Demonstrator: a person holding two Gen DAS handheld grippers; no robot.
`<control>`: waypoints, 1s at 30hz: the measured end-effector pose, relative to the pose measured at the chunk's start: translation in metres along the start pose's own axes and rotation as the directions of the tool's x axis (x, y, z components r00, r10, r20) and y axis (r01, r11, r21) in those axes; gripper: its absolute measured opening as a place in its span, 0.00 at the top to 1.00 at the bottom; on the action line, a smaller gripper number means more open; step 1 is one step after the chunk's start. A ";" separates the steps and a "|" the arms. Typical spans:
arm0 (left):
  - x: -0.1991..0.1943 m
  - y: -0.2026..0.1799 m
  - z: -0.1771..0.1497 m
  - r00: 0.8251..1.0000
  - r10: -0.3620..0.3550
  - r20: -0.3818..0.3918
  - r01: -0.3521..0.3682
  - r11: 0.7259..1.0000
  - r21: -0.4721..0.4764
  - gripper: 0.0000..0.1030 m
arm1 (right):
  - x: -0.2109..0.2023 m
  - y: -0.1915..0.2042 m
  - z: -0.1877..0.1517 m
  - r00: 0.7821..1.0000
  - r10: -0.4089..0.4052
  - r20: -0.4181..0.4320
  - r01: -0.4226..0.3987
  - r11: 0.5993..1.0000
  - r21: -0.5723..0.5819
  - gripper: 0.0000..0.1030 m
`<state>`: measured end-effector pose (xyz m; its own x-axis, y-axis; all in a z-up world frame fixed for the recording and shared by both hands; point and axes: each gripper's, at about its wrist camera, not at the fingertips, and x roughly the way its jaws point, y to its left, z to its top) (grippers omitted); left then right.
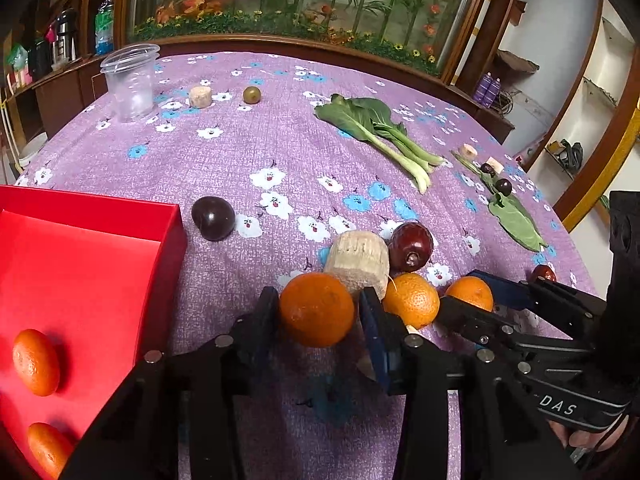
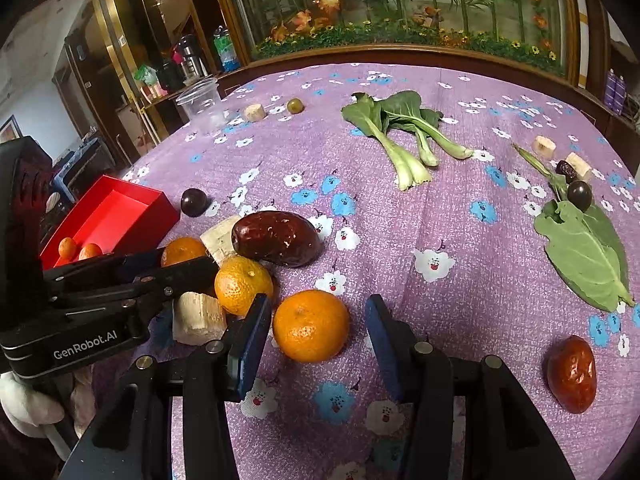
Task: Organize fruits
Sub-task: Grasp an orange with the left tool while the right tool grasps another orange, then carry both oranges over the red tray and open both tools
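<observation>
My left gripper (image 1: 319, 298) is shut on an orange (image 1: 316, 308), both pads against its sides, just right of the red box (image 1: 176, 220). Two oranges (image 1: 36, 362) lie in that box. In the right wrist view my right gripper (image 2: 317, 302) stands open around another orange (image 2: 310, 326) that rests on the cloth, with a gap at the right pad. A third loose orange (image 2: 243, 286) sits between the two grippers. The left gripper (image 2: 188, 258) shows at the left edge there, its orange (image 2: 182, 250) between the fingers.
Pale cut chunks (image 2: 198, 318) and a big red date (image 2: 276, 238) crowd the oranges. Another date (image 2: 572, 374) lies at the right, a dark plum (image 1: 213, 218) beside the box. Bok choy (image 2: 400, 128), a green leaf (image 2: 588, 252) and a plastic cup (image 1: 132, 80) lie farther back.
</observation>
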<state>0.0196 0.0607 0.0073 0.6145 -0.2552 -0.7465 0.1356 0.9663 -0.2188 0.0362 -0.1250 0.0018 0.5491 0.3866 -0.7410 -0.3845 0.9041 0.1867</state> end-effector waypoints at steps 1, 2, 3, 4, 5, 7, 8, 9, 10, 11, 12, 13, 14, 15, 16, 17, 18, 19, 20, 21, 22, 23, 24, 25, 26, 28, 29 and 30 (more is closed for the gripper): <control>0.000 0.000 0.000 1.000 0.001 -0.001 -0.001 1.000 0.001 0.62 | 0.000 0.001 0.000 1.000 -0.005 -0.001 0.005 1.000 -0.004 0.48; 0.000 0.000 0.000 1.000 0.001 -0.001 -0.001 1.000 0.000 0.63 | 0.001 0.002 0.000 1.000 -0.014 -0.002 0.014 1.000 -0.011 0.49; 0.000 0.001 0.000 1.000 0.001 -0.001 -0.001 1.000 -0.001 0.67 | 0.001 0.004 0.001 1.000 -0.025 -0.004 0.025 0.999 -0.020 0.49; 0.000 0.002 0.000 1.000 0.000 0.000 0.000 1.000 -0.003 0.67 | 0.001 0.005 0.000 0.999 -0.033 -0.005 0.033 0.999 -0.026 0.50; 0.000 0.001 0.000 1.000 -0.001 0.000 0.001 1.000 -0.004 0.67 | 0.002 0.006 0.000 0.999 -0.043 -0.006 0.043 0.999 -0.031 0.51; 0.000 0.002 0.000 1.000 -0.002 0.001 0.002 1.000 -0.003 0.67 | 0.001 0.006 0.000 0.999 -0.047 -0.005 0.047 0.998 -0.030 0.57; 0.000 0.002 0.000 1.000 -0.002 0.001 0.002 1.000 -0.003 0.68 | 0.001 0.005 0.000 0.999 -0.049 -0.004 0.049 0.998 -0.027 0.59; 0.000 0.002 0.000 1.000 -0.002 0.003 0.002 1.000 -0.003 0.68 | 0.001 0.004 0.000 0.999 -0.053 -0.004 0.053 0.998 -0.025 0.62; -0.001 0.001 0.000 1.000 -0.003 0.003 0.003 1.000 -0.003 0.68 | 0.001 0.004 0.000 0.998 -0.057 -0.003 0.057 0.998 -0.021 0.63; -0.002 0.002 0.000 1.000 -0.006 0.004 0.006 1.000 -0.005 0.68 | 0.001 0.003 0.001 0.998 -0.056 -0.002 0.056 0.998 -0.014 0.63; -0.003 0.003 0.000 1.000 -0.011 0.003 0.011 1.000 -0.013 0.68 | 0.000 0.003 0.001 0.998 -0.060 -0.001 0.060 0.998 -0.011 0.63; -0.005 0.003 -0.002 1.000 -0.014 0.003 0.014 1.000 -0.019 0.68 | 0.000 0.004 0.000 0.997 -0.071 -0.001 0.071 0.997 -0.011 0.64; -0.012 0.004 -0.003 1.000 -0.026 0.009 0.026 0.999 -0.032 0.68 | -0.001 0.005 0.000 0.997 -0.083 -0.001 0.083 0.996 -0.013 0.64; -0.018 0.003 -0.005 0.999 -0.034 0.020 0.034 0.999 -0.036 0.68 | -0.002 0.006 -0.002 0.996 -0.091 -0.002 0.091 0.996 -0.015 0.64; -0.025 0.002 -0.006 0.999 -0.038 0.032 0.039 0.999 -0.036 0.68 | -0.005 0.008 -0.003 0.995 -0.095 -0.004 0.095 0.995 -0.016 0.64; -0.036 0.001 -0.008 0.998 -0.040 0.049 0.042 0.998 -0.035 0.68 | -0.009 0.009 -0.005 0.996 -0.093 -0.001 0.093 0.996 -0.013 0.64; -0.044 0.001 -0.009 0.997 -0.045 0.059 0.047 0.998 -0.037 0.68 | -0.012 0.011 -0.006 0.996 -0.095 0.003 0.095 0.995 -0.012 0.64; -0.052 0.001 -0.010 0.996 -0.049 0.070 0.052 0.998 -0.040 0.68 | -0.017 0.013 -0.007 0.995 -0.098 0.010 0.098 0.995 -0.012 0.64; -0.062 0.002 -0.011 0.995 -0.050 0.085 0.054 0.997 -0.046 0.68 | -0.022 0.016 -0.007 0.995 -0.098 0.017 0.098 0.995 -0.012 0.64; -0.072 0.006 -0.012 0.994 -0.048 0.102 0.054 0.997 -0.056 0.68 | -0.026 0.019 -0.007 0.995 -0.095 0.023 0.095 0.995 -0.012 0.64; -0.083 0.011 -0.013 0.992 -0.046 0.119 0.055 0.996 -0.073 0.68 | -0.033 0.023 -0.007 0.995 -0.091 0.035 0.091 0.996 -0.015 0.64; -0.094 0.018 -0.015 0.990 -0.042 0.134 0.055 0.994 -0.094 0.68 | -0.037 0.027 -0.006 0.995 -0.089 0.043 0.090 0.996 -0.020 0.64; -0.108 0.029 -0.017 0.987 -0.030 0.155 0.050 0.991 -0.127 0.68 | -0.044 0.033 -0.006 0.995 -0.086 0.057 0.088 0.996 -0.030 0.64; -0.115 0.036 -0.019 0.986 -0.020 0.166 0.044 0.989 -0.144 0.68 | -0.051 0.039 -0.005 0.994 -0.080 0.070 0.084 0.996 -0.043 0.64; -0.125 0.047 -0.022 0.984 -0.003 0.181 0.034 0.985 -0.170 0.68 | -0.055 0.044 -0.005 0.994 -0.077 0.077 0.081 0.995 -0.051 0.64; -0.144 0.070 -0.030 0.979 0.038 0.200 0.008 0.975 -0.223 0.68 | -0.066 0.059 -0.003 0.993 -0.066 0.098 0.073 0.994 -0.078 0.64; -0.152 0.081 -0.035 0.977 0.062 0.205 -0.009 0.968 -0.250 0.68 | -0.068 0.064 -0.002 0.993 -0.061 0.102 0.070 0.994 -0.086 0.64; -0.161 0.096 -0.042 0.974 0.095 0.207 -0.033 0.958 -0.284 0.68 | -0.070 0.072 -0.001 0.993 -0.052 0.107 0.063 0.993 -0.097 0.64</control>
<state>-0.0988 0.1933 0.0806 0.7723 -0.1503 -0.6172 -0.1105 0.9250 -0.3635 -0.0301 -0.0874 0.0667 0.6443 0.3561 -0.6768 -0.4198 0.9044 0.0762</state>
